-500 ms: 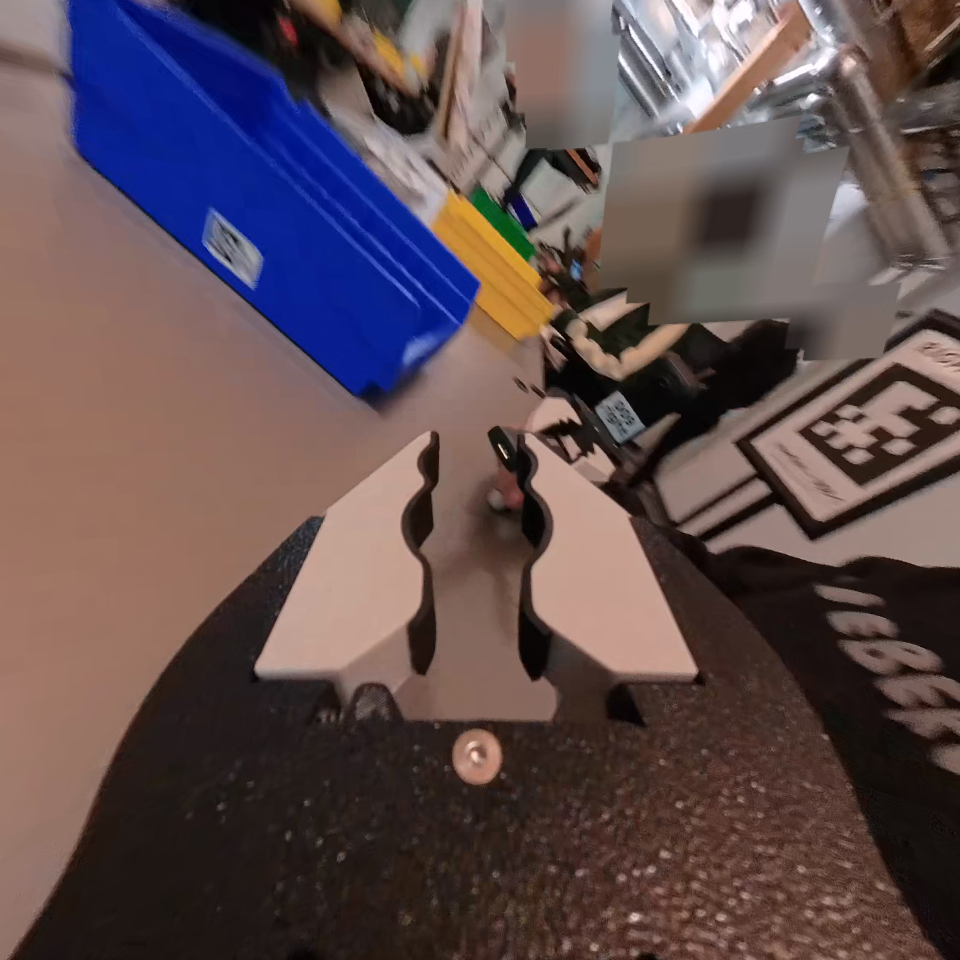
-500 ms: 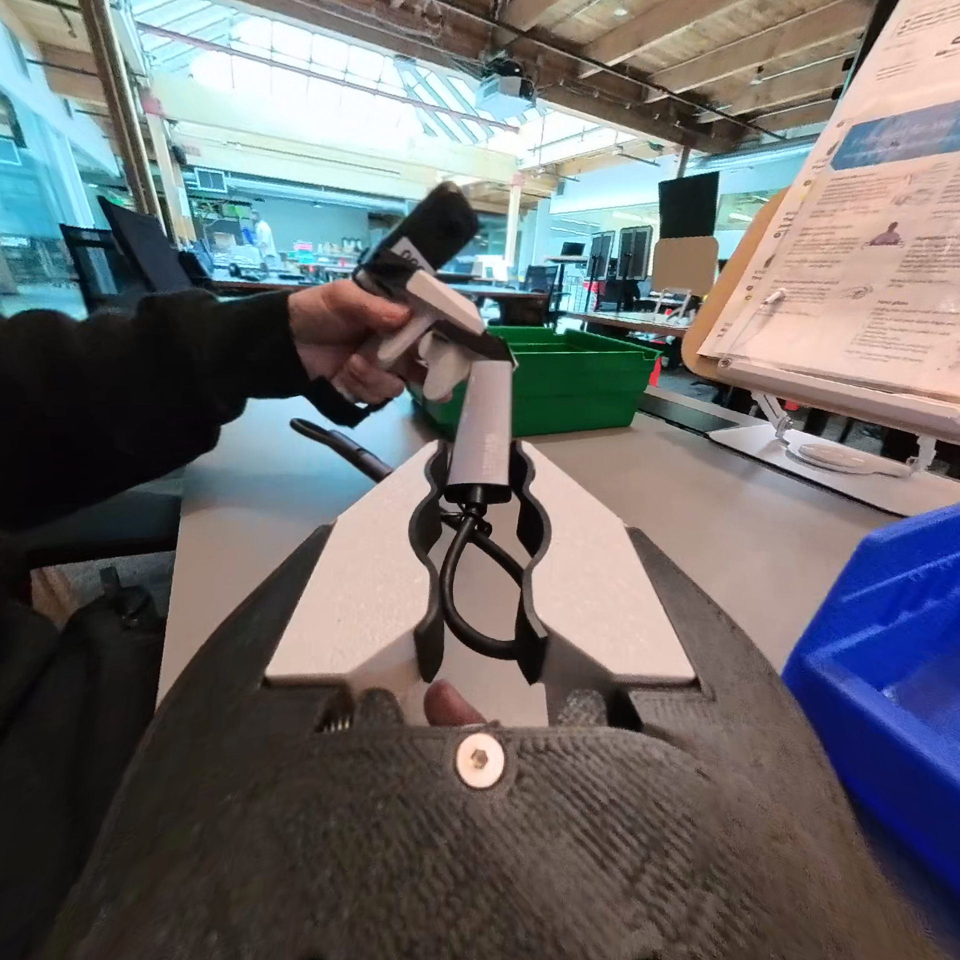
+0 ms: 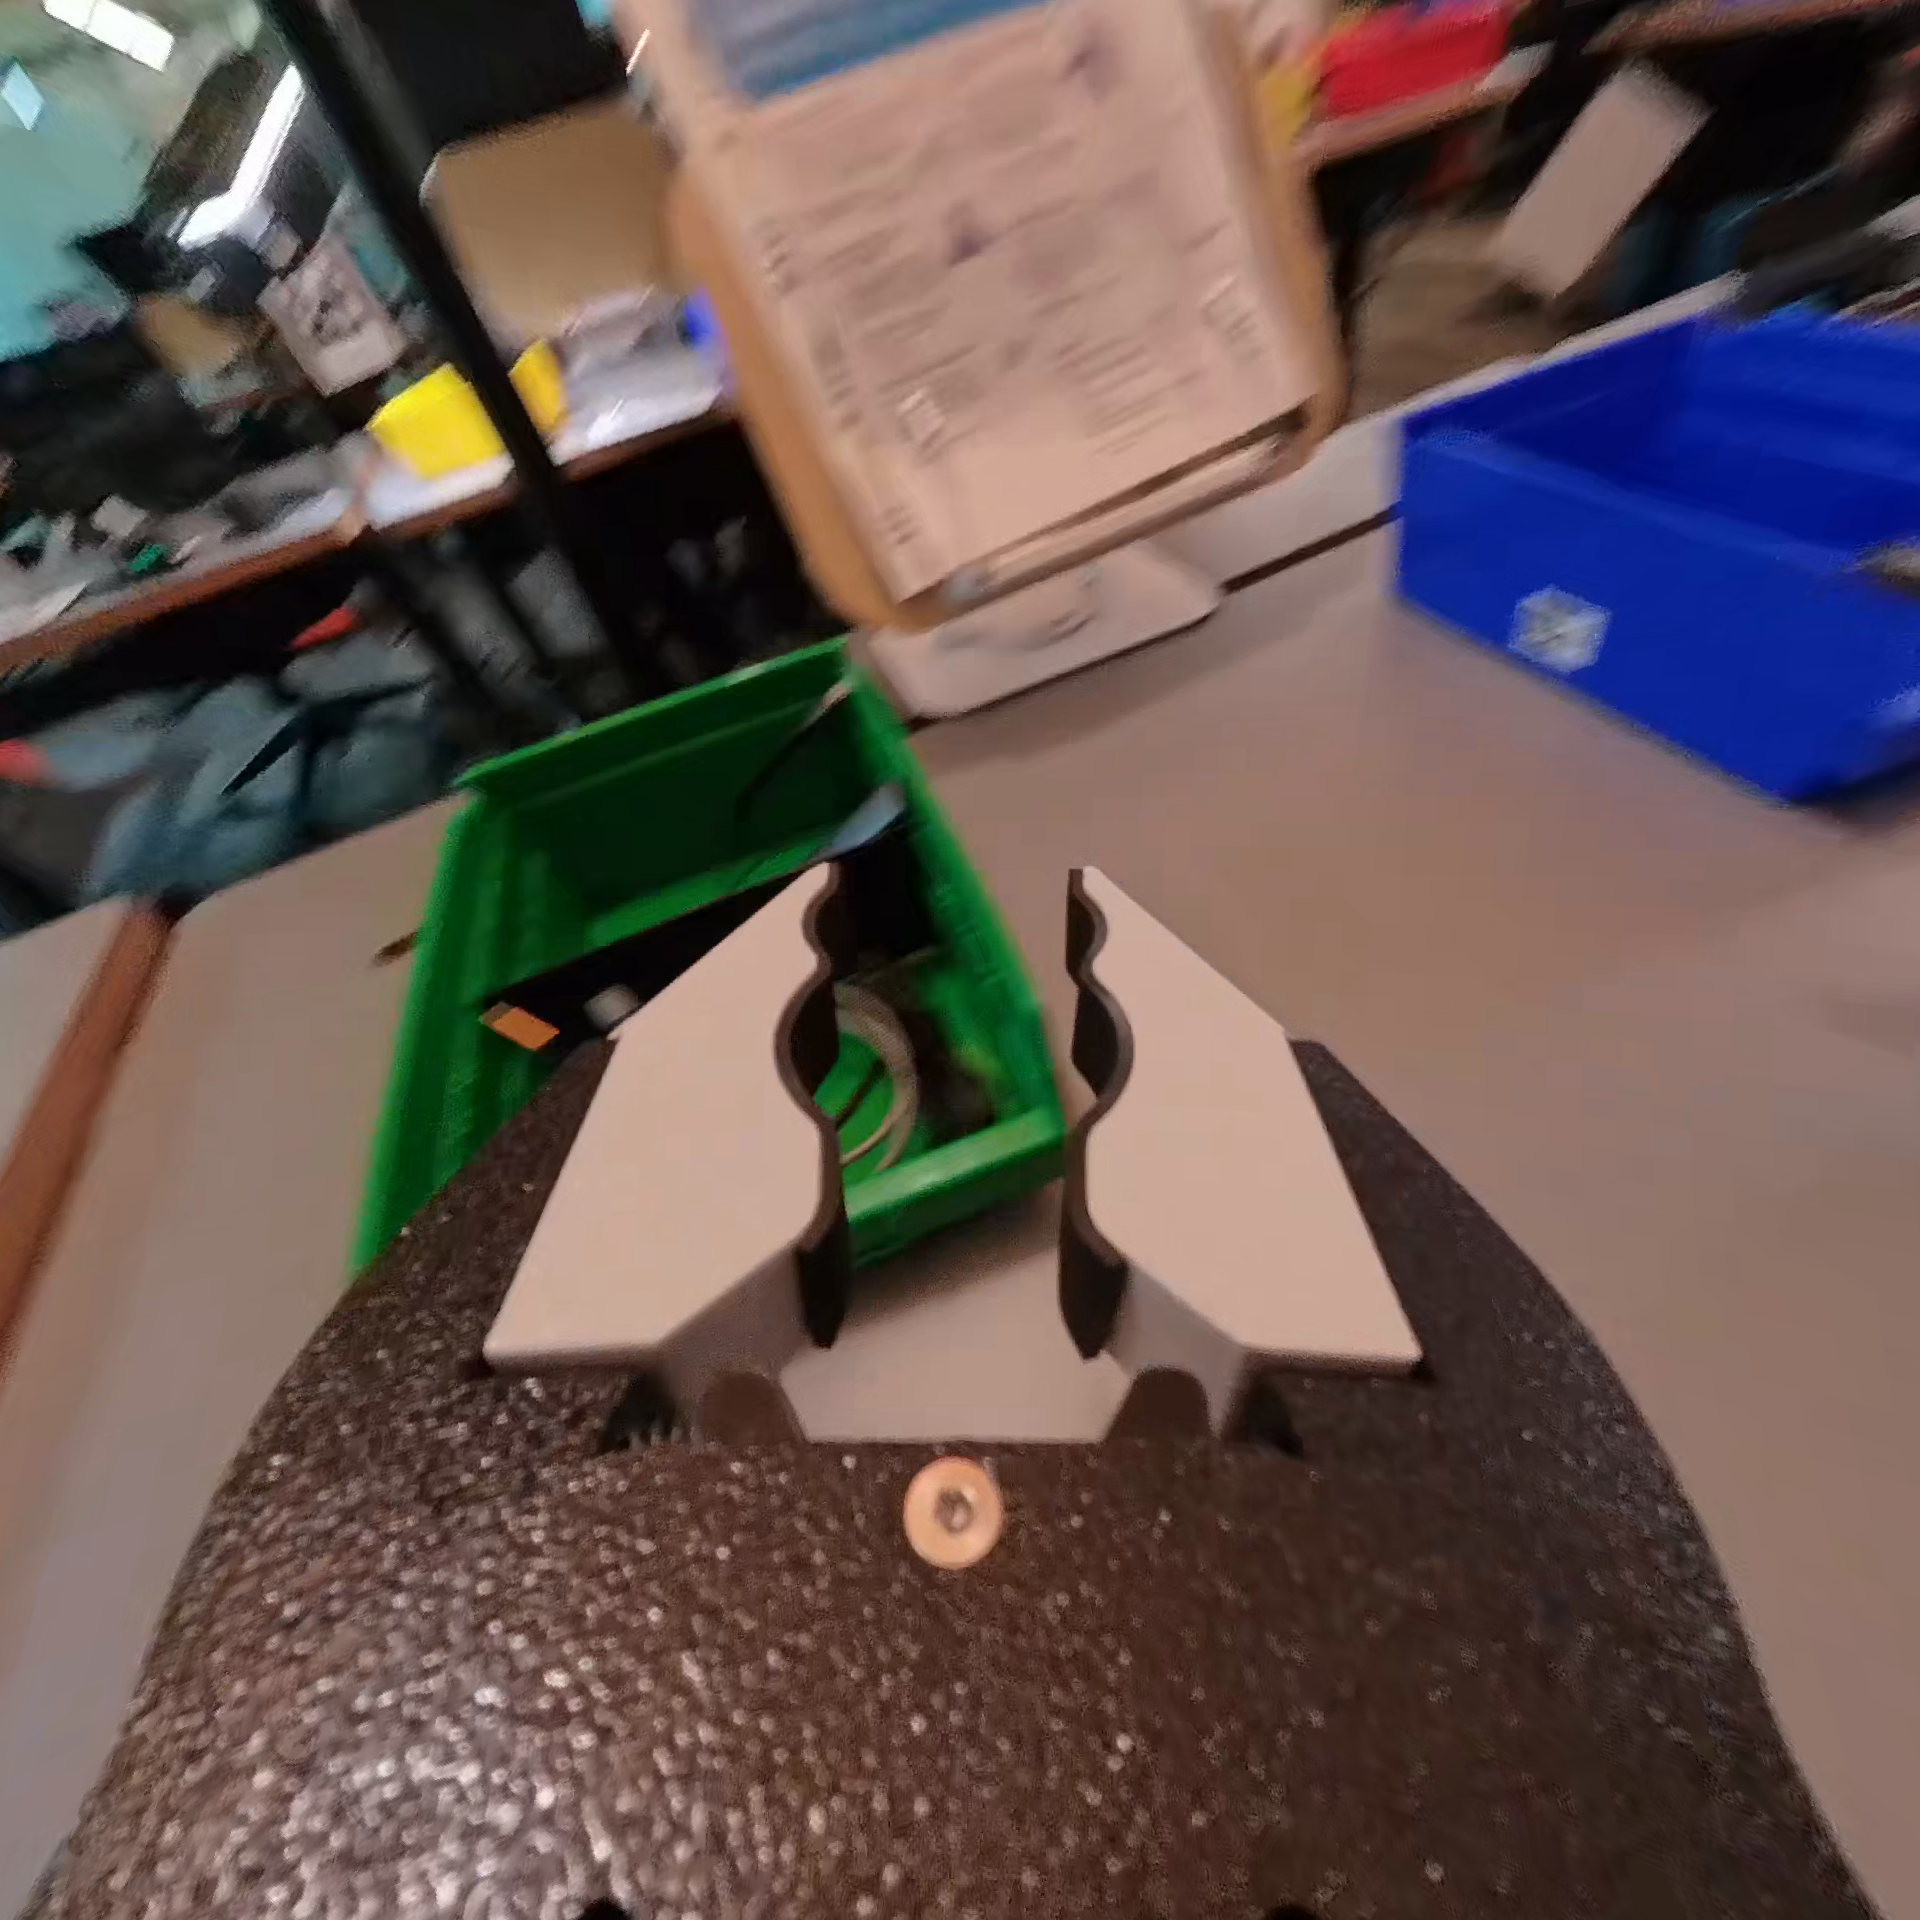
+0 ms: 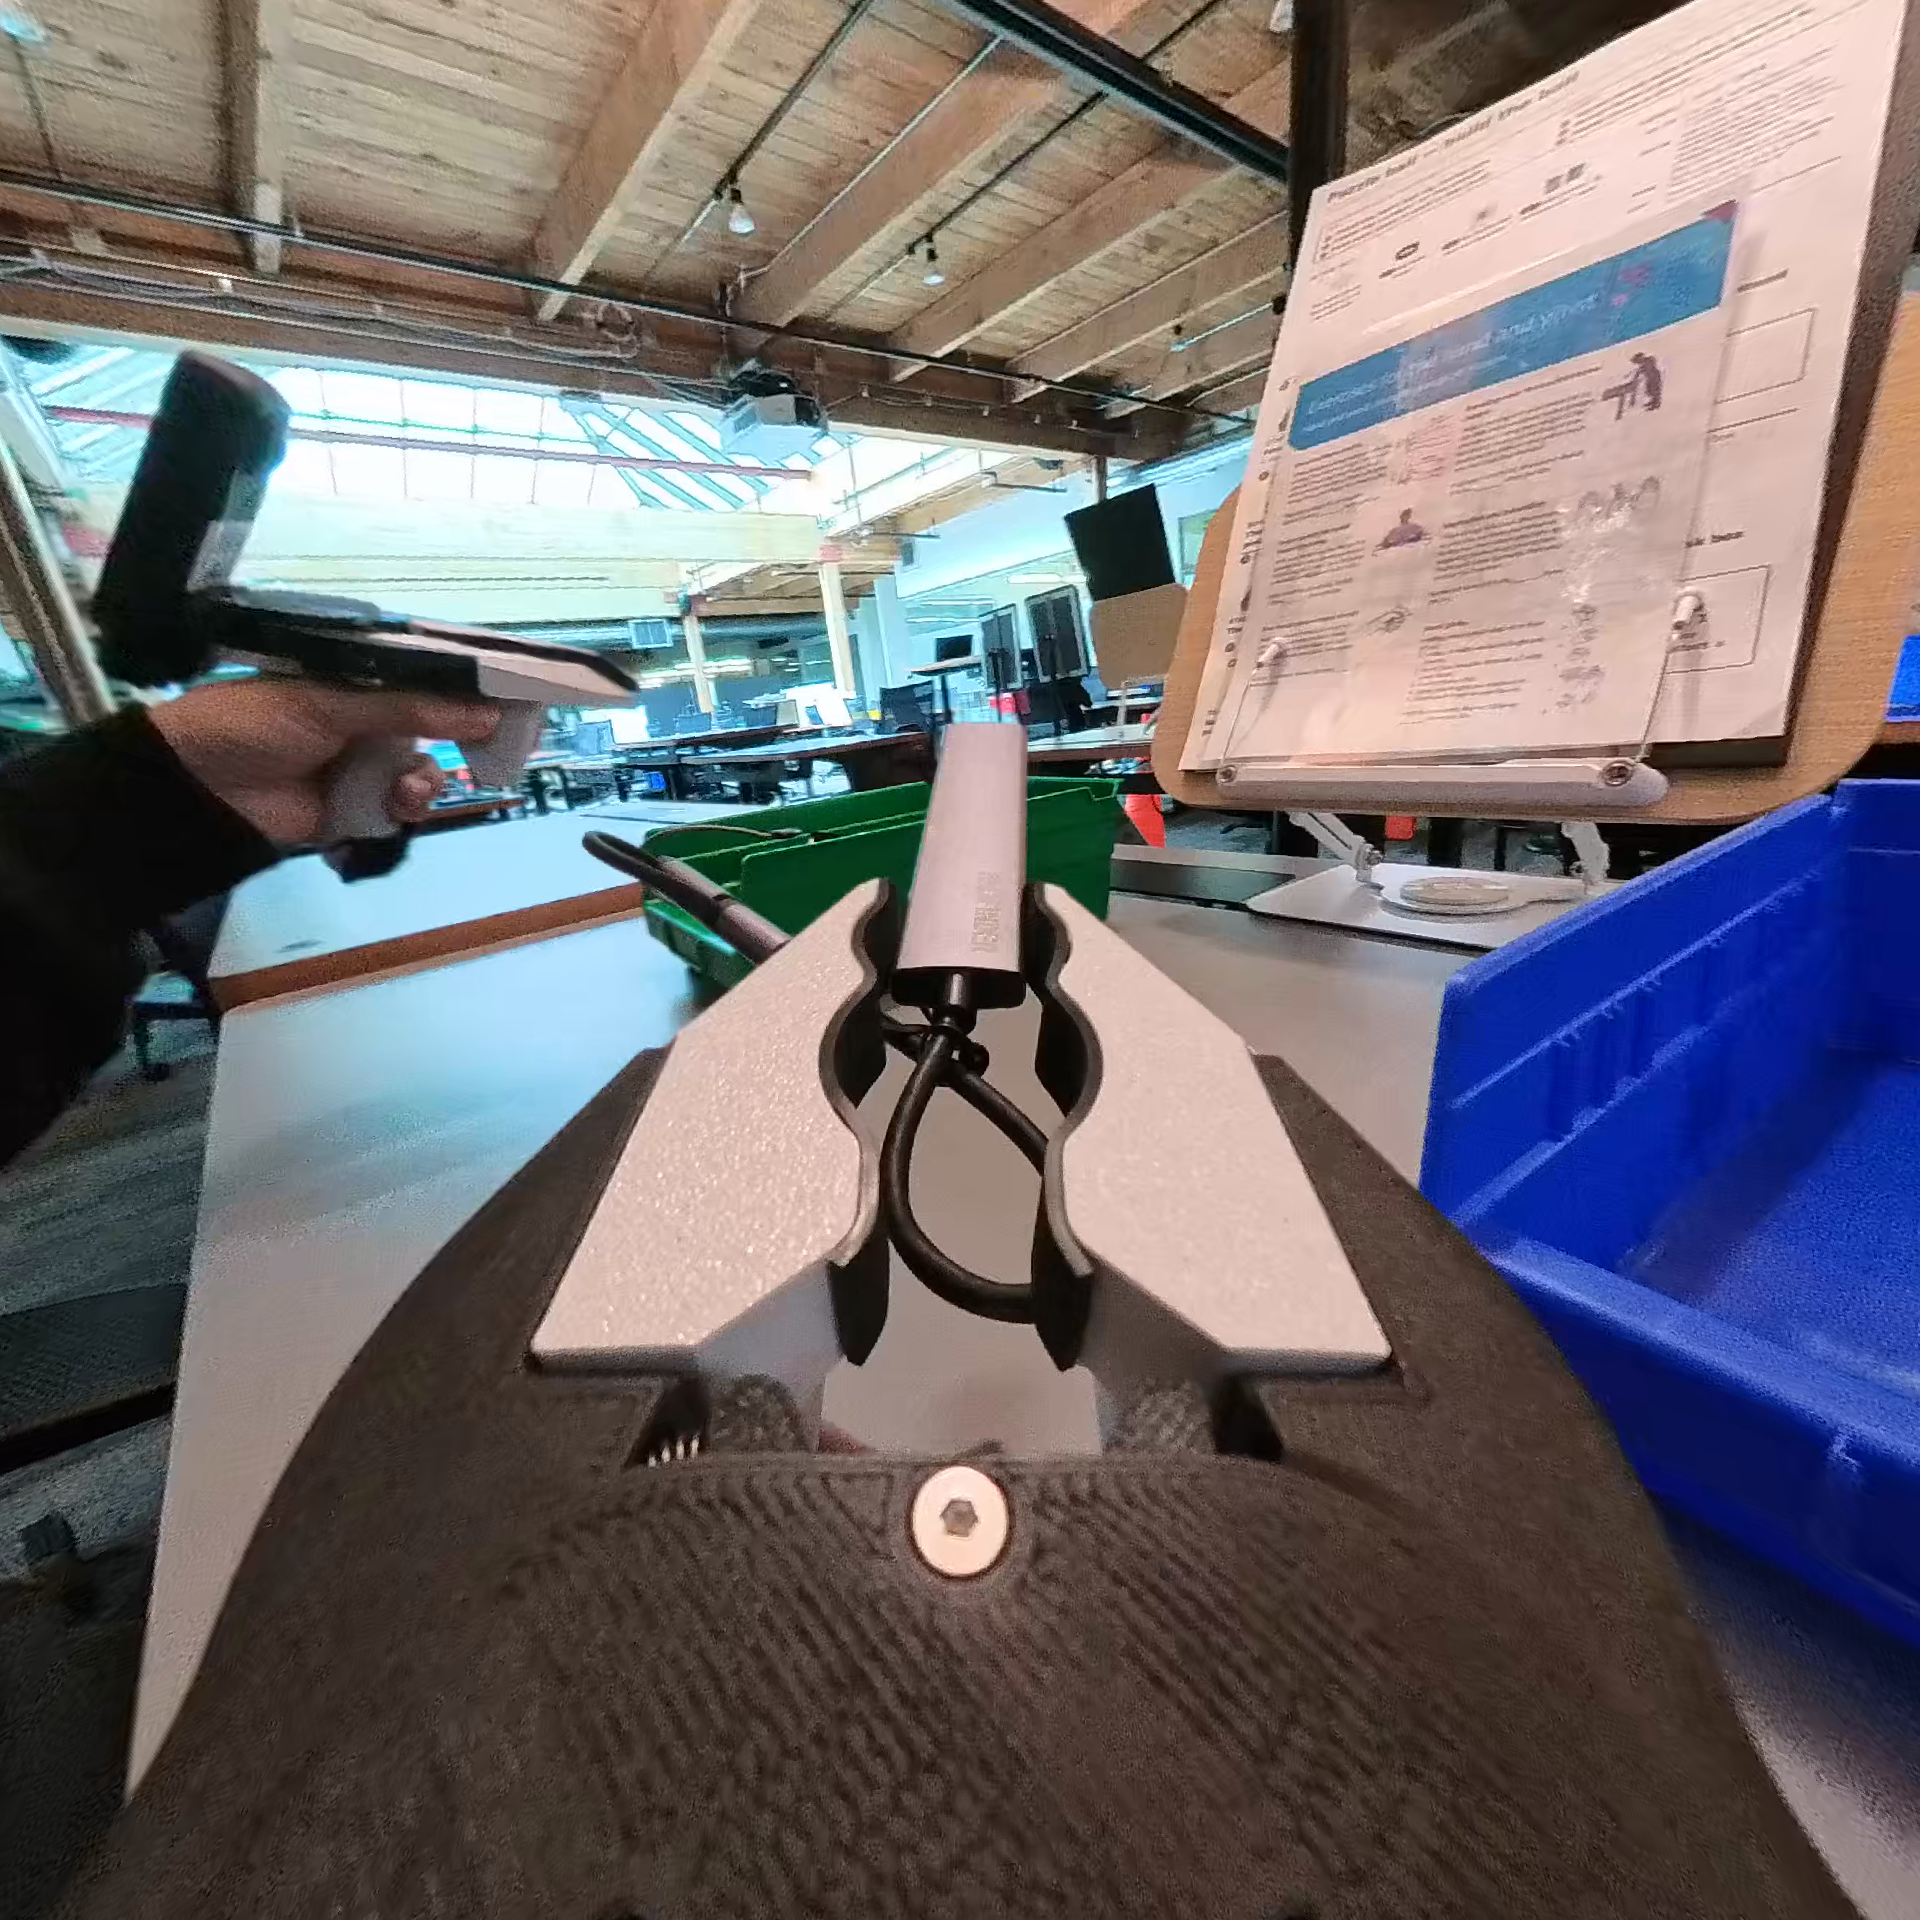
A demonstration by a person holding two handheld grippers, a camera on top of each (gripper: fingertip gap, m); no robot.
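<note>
Holding a slim grey adapter bar pinched between its two fingers, the right gripper sits above the grey table, so that part is clearly already picked up and off the surface. The bar's long axis runs straight out along the fingers, pointing forward and a bit upward toward the green bin behind it, with its cable end facing back at the camera. Its short black cable loops down between the fingers, then swings out to the left, where the plug end hangs free in the air. The left gripper is spread apart with nothing in it, and hovers over the near end of the green bin (that view is pretty motion-blurred, but you can make out some coiled cables inside). From the right wrist view you can see the left gripper in a person's hand, off to the left and well apart from the bar. A blue bin sits just to the right, and a document stand is behind it. The bar is in neither bin yet, as far as I can tell.
</note>
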